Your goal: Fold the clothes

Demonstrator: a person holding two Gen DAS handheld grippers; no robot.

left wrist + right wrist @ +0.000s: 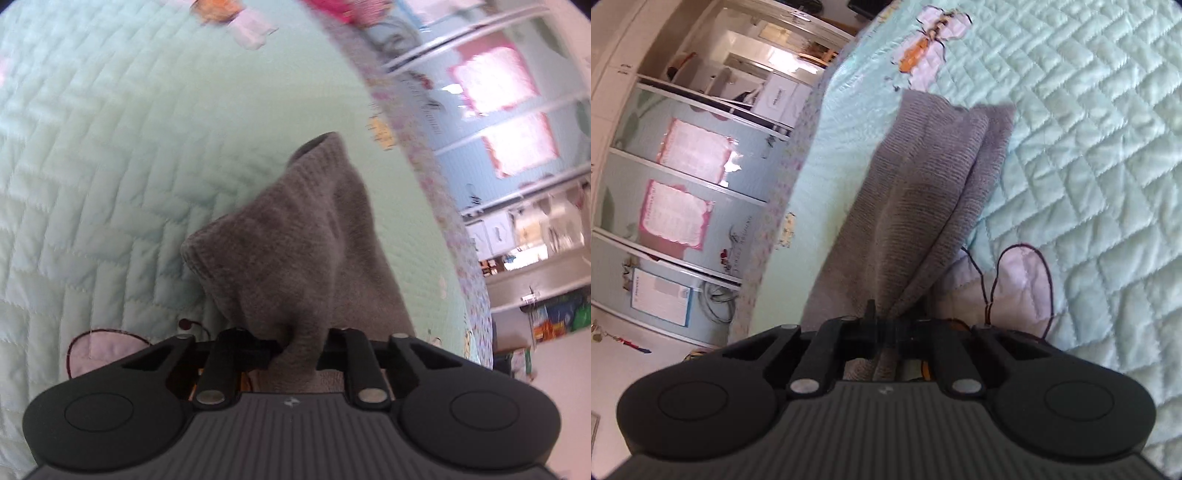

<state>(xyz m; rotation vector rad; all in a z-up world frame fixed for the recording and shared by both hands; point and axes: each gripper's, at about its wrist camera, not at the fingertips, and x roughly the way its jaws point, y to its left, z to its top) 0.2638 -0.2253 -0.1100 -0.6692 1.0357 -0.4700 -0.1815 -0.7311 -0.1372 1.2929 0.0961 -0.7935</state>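
Grey knit cloth point(295, 236) is pinched by both tongs, left gripper point(299, 347) and right gripper point(886, 332) clamped on bunched edges. To fold well, I'd keep it taut and lay it flat on the quilt point(110, 147).

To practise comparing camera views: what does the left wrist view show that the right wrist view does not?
Only the left: the left hand-held gripper pinching the grey knit garment near a ribbed opening. Only the right: the right hand-held gripper pinching pleated folds, and an embroidered bee. Both: the garment and the mint quilted bedspread.
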